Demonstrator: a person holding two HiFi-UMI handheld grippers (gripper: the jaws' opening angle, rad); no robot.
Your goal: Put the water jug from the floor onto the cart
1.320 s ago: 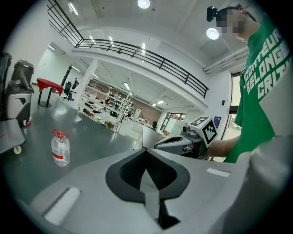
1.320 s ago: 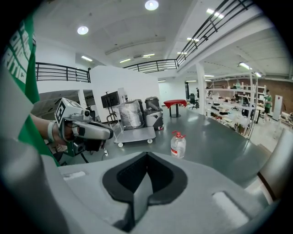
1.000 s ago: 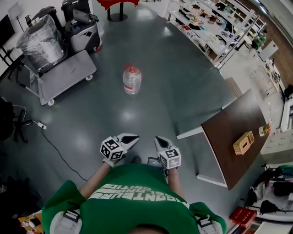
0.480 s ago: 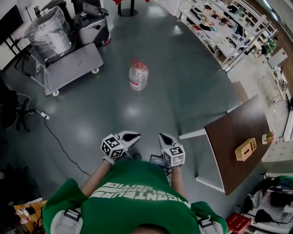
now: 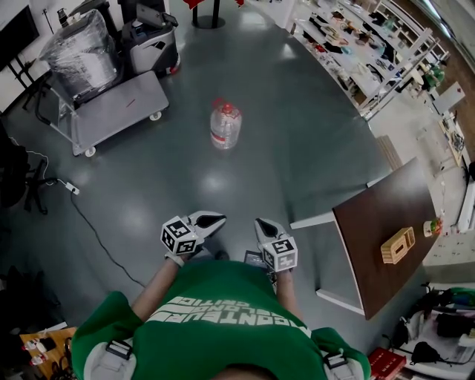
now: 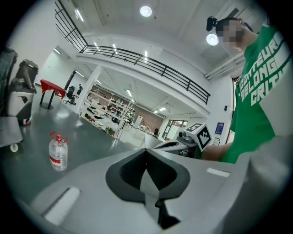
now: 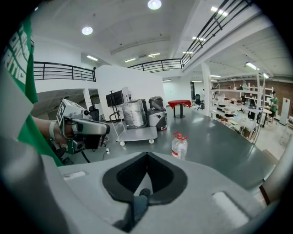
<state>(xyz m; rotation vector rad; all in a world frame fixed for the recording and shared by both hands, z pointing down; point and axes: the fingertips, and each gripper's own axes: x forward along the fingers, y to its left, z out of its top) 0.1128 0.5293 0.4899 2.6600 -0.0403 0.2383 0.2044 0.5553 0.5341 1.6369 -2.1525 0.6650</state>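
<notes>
Nothing moved: left gripper (image 5: 220, 218) and right gripper (image 5: 260, 223) keep fingers pressed together, empty; water jug (image 5: 225, 125) stands on floor (image 5: 289, 156).

Open floor (image 5: 245, 178) ahead, table (image 5: 378, 223) right, cart (image 5: 122, 107) left

Large, bright hall with a glossy grey floor (image 5: 297, 133), white walls (image 7: 130, 77) and round ceiling lights (image 6: 146, 11) above a balcony edged by a black railing (image 6: 137, 59). White shelves (image 5: 349, 37) crowded with small items line the right side, and a red round table (image 7: 179, 103) stands at the far end. A dark brown table (image 5: 371, 215) sits nearer, at the right.
</notes>
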